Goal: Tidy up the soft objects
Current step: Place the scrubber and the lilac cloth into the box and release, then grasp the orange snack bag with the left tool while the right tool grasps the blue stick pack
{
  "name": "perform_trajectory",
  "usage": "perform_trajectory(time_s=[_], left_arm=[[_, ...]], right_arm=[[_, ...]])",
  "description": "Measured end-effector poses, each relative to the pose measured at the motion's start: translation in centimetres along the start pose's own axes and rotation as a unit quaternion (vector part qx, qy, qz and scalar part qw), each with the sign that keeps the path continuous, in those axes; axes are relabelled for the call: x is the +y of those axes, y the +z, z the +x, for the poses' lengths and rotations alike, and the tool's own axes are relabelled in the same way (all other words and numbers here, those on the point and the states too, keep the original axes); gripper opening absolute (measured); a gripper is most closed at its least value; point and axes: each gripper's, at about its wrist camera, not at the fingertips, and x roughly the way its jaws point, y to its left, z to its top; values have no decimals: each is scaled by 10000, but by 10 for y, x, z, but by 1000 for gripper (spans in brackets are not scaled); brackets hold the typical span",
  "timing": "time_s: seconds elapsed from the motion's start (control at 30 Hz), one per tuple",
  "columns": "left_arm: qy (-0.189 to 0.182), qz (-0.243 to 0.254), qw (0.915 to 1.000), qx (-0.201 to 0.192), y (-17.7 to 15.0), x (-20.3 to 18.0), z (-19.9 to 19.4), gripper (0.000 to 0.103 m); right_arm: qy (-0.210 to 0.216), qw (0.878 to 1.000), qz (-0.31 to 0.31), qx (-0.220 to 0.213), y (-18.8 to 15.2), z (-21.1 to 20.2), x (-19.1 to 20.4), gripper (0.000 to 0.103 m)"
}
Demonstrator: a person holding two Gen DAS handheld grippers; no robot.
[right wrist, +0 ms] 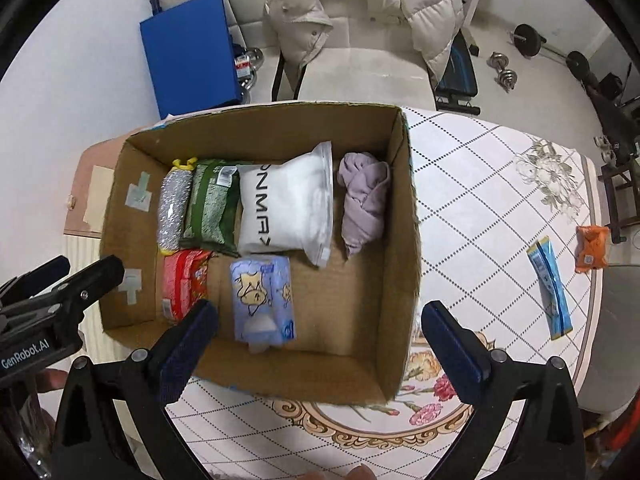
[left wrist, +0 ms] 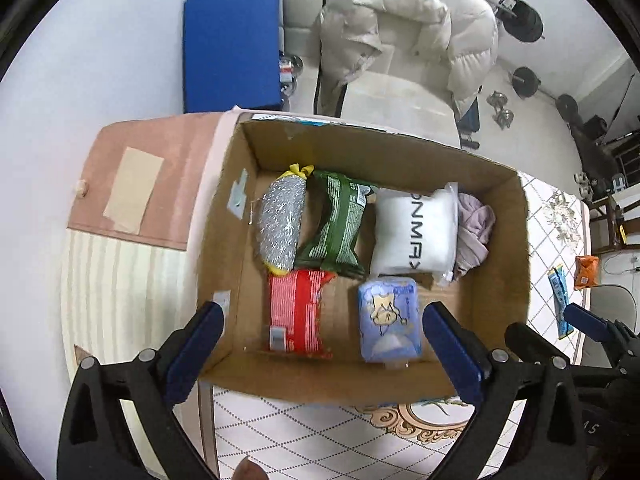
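Both of your claws hang spread apart and empty above the cardboard box point(right wrist: 404, 216) on the desk point(right wrist: 500, 184): the left claw point(left wrist: 322, 316), the right claw point(right wrist: 320, 316). Inside lie a silver scrubber point(right wrist: 173, 208), green pack point(right wrist: 212, 204), white pouch point(right wrist: 288, 208), lilac cloth point(right wrist: 364, 200), red pack point(right wrist: 184, 284) and blue tissue pack point(right wrist: 262, 296). A blue sachet point(right wrist: 549, 288) and orange pack point(right wrist: 593, 248) lie on the desk, well apart from the box.

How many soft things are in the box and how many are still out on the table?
In the cardboard box: 6
Out on the table: 2, the blue packet and the orange packet
Total: 8
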Motion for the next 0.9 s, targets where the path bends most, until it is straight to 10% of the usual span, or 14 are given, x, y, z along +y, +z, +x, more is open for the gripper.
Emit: perform_trajectory(time_s=[0.6, 0.9], left_arm=[[141, -101, 9984, -546, -67, -16, -69, 102], [240, 517, 9979, -304, -65, -119, -44, 102]], right_arm=[[417, 9978, -138, -500, -81, -72, -3, 103], [115, 9968, 718, -343, -80, -68, -140, 103]])
